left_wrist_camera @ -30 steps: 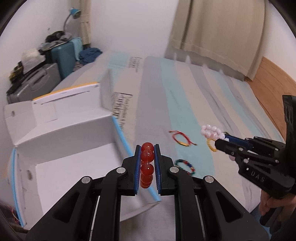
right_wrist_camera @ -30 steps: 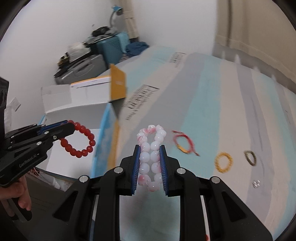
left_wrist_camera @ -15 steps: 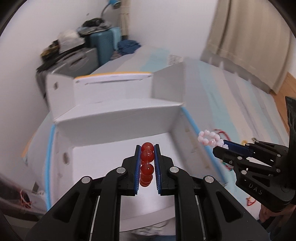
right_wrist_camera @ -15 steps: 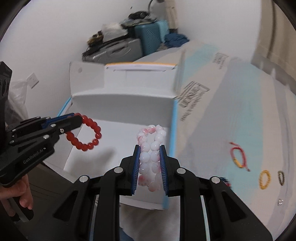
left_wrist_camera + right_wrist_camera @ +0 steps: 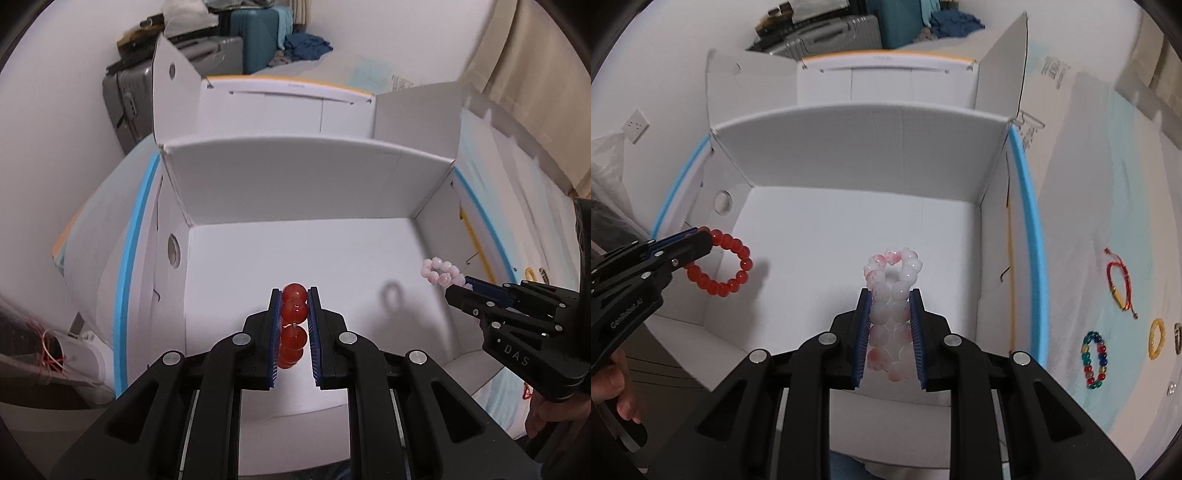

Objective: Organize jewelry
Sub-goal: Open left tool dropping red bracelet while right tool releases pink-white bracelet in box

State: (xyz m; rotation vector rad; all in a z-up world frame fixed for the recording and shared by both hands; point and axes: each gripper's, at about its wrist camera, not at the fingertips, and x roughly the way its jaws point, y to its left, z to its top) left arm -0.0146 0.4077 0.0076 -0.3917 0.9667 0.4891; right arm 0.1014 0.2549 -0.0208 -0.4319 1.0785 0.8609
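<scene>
Grippers both level over open white cardboard box (image 5: 864,155), side by side. Left gripper (image 5: 293,332) clamps red bead bracelet (image 5: 720,266), loop hanging above box floor; side reads "CenRobot.AI". Right gripper (image 5: 889,328) squeezes pink-white bead bracelet (image 5: 892,295) folded between blue pads; side reads "DAS". Multicolour bead bracelet (image 5: 1094,360), red cord bracelet (image 5: 1120,280), yellow bead ring (image 5: 1157,339) lie outside on striped bedsheet (image 5: 1108,177).

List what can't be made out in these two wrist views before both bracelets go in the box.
- Near box wall and floor: both views, covered by gripper bodies.
- Lower red bead bracelet: left view, hidden between the left gripper fingers.
- Small pale item on the bedding: right view, too small to identify.
- Dark ring: right view, cut off by the image edge.
- Right gripper holder: only fingertips show, left view.
</scene>
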